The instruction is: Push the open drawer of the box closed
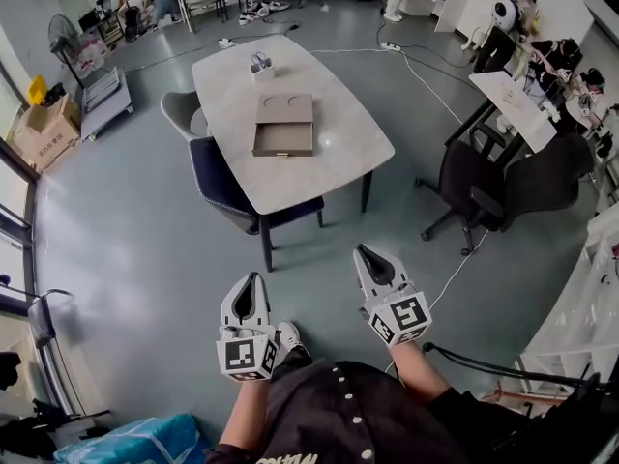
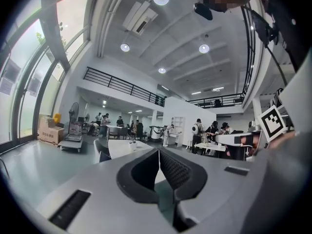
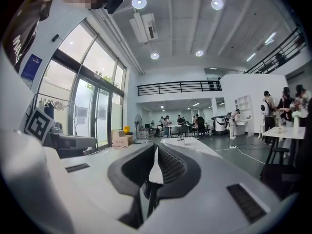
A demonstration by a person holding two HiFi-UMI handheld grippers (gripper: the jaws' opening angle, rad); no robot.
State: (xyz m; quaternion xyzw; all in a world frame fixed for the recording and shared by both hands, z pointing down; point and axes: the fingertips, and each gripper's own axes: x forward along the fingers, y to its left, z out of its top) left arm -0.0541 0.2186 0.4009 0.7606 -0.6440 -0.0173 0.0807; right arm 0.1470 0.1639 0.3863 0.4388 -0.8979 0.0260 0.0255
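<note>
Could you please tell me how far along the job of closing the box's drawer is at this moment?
Nothing looks done yet: the drawer sticks out of the box on the table. Nothing is in hand: the left gripper and right gripper are shut, empty and far from the table. Left to do: approach the table and push the drawer in.

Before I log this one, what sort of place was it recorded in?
Probably an open-plan lab or workshop: a white table bearing the box, black office chairs by workbenches, a mezzanine railing under a high ceiling.
</note>
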